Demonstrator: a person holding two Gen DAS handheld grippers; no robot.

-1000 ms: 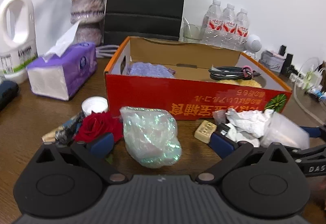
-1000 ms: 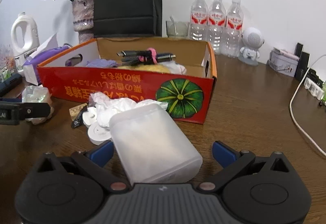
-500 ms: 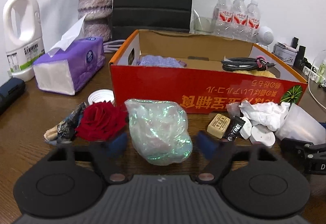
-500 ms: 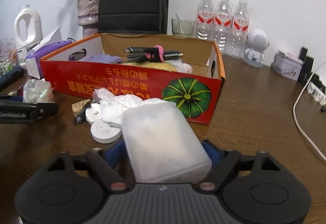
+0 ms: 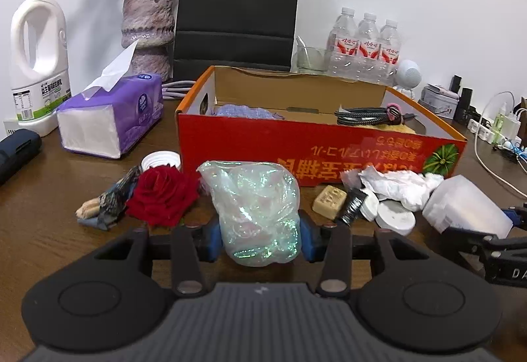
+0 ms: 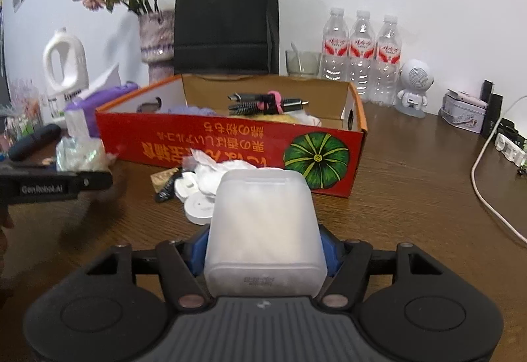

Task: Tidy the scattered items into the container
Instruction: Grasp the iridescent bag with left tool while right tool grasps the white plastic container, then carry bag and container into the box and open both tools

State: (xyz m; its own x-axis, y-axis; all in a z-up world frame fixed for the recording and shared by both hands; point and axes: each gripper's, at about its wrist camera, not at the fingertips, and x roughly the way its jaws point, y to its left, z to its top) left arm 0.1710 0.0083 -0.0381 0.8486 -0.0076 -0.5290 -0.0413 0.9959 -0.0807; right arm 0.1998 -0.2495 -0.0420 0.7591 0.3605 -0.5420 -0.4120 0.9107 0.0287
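The left claw (image 5: 260, 238) has just been closing and now pinches the crumpled iridescent plastic bag (image 5: 255, 213) at lower centre; the right claw (image 6: 263, 251) likewise clamps the frosted plastic case (image 6: 263, 223). The red cardboard box (image 5: 296, 148) lies directly beyond both, long axis crossways on the worktop (image 5: 42, 197)

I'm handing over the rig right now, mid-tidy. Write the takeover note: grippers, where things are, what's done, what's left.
Left gripper: jaws have just been closing, pads now against the iridescent plastic bag, bag on the table.
Right gripper: jaws have just been closing onto the frosted plastic case, pads at its sides.
Done: coiled cable, a purple item and a yellow item already lie in the red box.
Left: lift both into the box, then the red rose, wrapper beside it, white cap, tan block, black sachet, white discs, crumpled tissue.
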